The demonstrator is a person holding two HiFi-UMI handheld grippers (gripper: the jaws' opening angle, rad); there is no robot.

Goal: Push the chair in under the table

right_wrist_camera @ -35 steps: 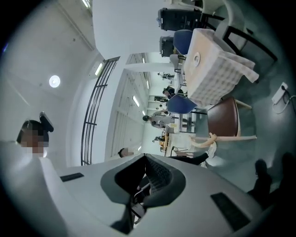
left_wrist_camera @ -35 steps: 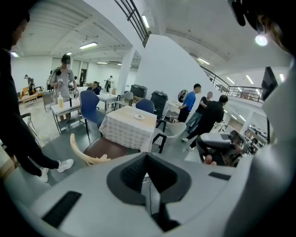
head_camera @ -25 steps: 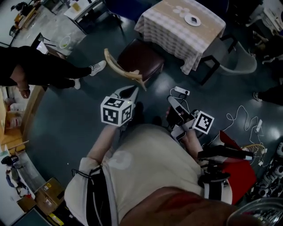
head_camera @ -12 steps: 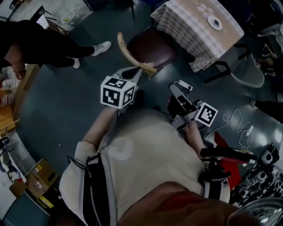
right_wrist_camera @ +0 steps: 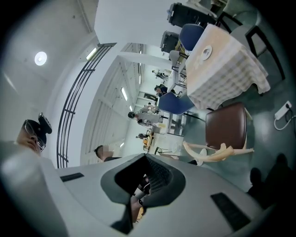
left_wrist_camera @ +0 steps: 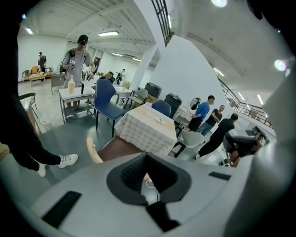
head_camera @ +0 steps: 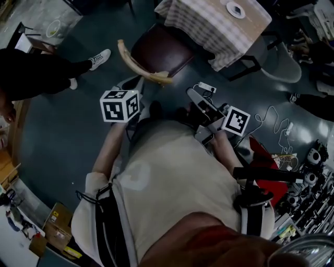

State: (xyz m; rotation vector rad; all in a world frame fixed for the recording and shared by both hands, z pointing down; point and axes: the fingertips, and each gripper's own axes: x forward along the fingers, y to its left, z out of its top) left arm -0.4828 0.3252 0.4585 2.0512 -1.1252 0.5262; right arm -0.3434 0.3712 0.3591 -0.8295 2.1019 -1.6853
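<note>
The chair (head_camera: pixel 159 49), one only, stands at the near left edge of the single table (head_camera: pixel 211 28), its dark red seat toward the checked cloth and its curved pale backrest (head_camera: pixel 136 63) toward the person. The cloth seems to overlap the seat's far corner, though the steep head view leaves that unsure. At far left, a bystander's dark legs end in two white shoes (head_camera: pixel 99 56); the rest of that figure is cut off by the frame. The left gripper (head_camera: pixel 133 85) reaches out and downward from a bare forearm, its jaws closed together on nothing, its tip near the backrest but apart from it. The right gripper (head_camera: pixel 194 96) is held more level, jaws likewise closed and empty, further right and well short of the chair. The person's own torso hides both hands and the floor beneath them. One small plate (head_camera: pixel 235 9) sits on the table, and a white cable (head_camera: pixel 274 117) trails over the floor at right.
</note>
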